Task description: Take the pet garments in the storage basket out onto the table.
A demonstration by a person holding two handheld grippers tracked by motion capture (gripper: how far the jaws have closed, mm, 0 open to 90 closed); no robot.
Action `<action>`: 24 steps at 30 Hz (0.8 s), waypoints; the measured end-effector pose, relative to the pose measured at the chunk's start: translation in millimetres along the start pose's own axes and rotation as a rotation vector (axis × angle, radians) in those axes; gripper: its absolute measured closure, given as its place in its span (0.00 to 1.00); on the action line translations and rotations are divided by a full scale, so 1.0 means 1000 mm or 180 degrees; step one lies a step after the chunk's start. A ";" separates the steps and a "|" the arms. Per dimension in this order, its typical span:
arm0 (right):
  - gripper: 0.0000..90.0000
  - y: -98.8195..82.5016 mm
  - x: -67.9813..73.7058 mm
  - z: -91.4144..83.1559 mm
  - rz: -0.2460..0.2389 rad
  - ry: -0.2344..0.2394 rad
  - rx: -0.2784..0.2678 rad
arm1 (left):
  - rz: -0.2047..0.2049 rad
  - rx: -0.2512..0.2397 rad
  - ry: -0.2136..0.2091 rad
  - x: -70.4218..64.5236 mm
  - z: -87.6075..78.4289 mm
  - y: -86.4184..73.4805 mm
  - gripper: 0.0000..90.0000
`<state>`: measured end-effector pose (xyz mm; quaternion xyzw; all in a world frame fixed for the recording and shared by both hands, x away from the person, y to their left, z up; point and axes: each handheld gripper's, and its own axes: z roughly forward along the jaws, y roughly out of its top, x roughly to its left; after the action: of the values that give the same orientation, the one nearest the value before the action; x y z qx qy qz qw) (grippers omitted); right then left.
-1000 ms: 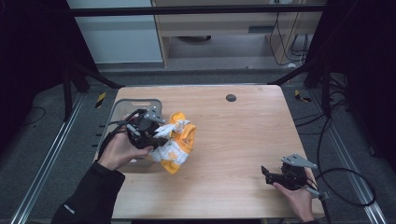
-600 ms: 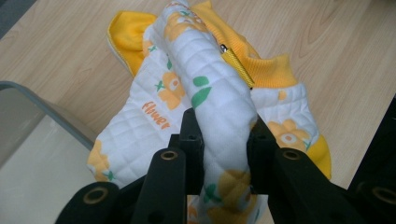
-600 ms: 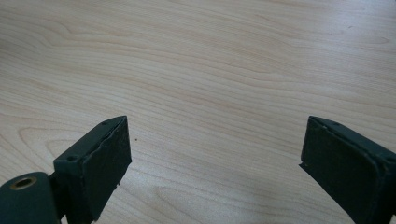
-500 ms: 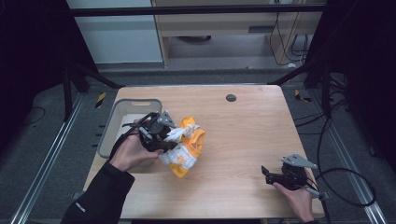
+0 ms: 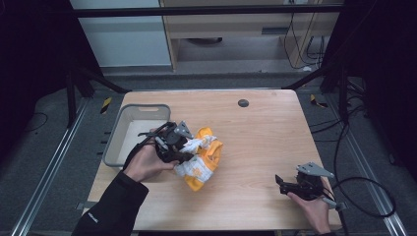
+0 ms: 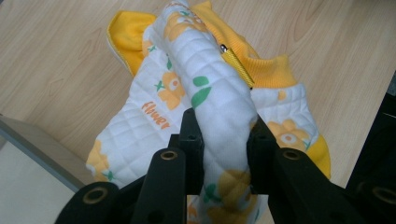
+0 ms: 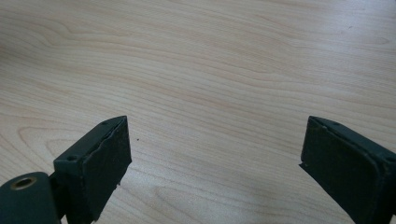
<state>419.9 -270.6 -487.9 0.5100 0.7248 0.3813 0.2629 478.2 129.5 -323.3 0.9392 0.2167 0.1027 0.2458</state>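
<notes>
now clear of the grey bin (image 5: 118, 140), quilted garment (image 5: 201, 162) pinched in left hand-held gripper (image 5: 183, 150), lower over table (image 5: 255, 132)

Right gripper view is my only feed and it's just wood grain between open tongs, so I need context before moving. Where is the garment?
Observer: The yellow and white garment lies on the table, right of the grey bin, far from the right tongs.
Operator: Is the other hand on it?
Observer: Yes. The left tongs are shut on a quilted fold of the garment, as the left gripper view shows.
Operator: Any detail on the cloth?
Observer: It has a flower print, the word "flower" in orange and a zip pull by the yellow collar.
</notes>
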 end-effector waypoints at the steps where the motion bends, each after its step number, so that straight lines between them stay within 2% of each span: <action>1: 0.09 0.000 0.000 0.000 0.0002 0.0002 -0.0003 | 0.0004 -0.0001 -0.0011 0.000 0.002 0.000 0.81; 24: 0.09 0.000 0.000 0.000 -0.0008 0.0000 -0.0012 | 0.0104 0.0044 -0.0159 -0.013 0.034 0.007 0.81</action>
<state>420.0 -271.0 -487.6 0.5086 0.7248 0.3823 0.2644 479.2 103.5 -349.8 0.9465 0.1958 0.0818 0.2429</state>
